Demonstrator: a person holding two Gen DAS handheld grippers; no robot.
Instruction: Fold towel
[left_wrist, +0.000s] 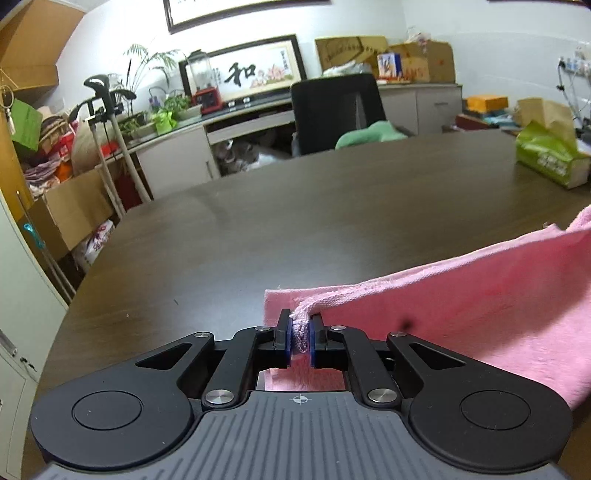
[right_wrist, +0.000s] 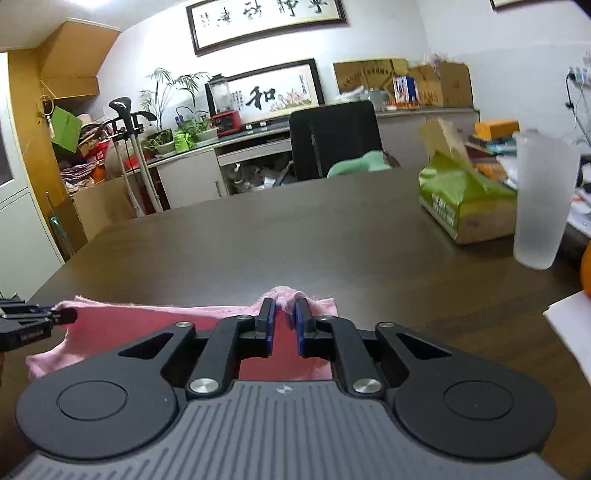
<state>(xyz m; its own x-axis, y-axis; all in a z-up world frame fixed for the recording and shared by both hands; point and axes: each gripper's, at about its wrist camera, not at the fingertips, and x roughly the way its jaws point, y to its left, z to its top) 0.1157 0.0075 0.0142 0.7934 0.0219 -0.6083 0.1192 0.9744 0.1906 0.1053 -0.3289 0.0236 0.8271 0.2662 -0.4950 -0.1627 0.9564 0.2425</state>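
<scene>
A pink towel (left_wrist: 480, 306) lies partly on the dark wooden table (left_wrist: 295, 221). My left gripper (left_wrist: 300, 334) is shut on a bunched corner of the towel and holds it lifted, so the cloth stretches up to the right. In the right wrist view the towel (right_wrist: 147, 325) spreads under and to the left of my right gripper (right_wrist: 284, 317), whose blue pads pinch a raised fold at the towel's far edge. The left gripper's tip (right_wrist: 62, 315) shows at the left edge of that view, on the towel's left corner.
A green tissue pack (right_wrist: 461, 199) and a frosted plastic cup (right_wrist: 539, 199) stand on the table's right side. White paper (right_wrist: 572, 332) lies at the right edge. A black office chair (left_wrist: 336, 110) with a green cloth stands behind the table's far edge.
</scene>
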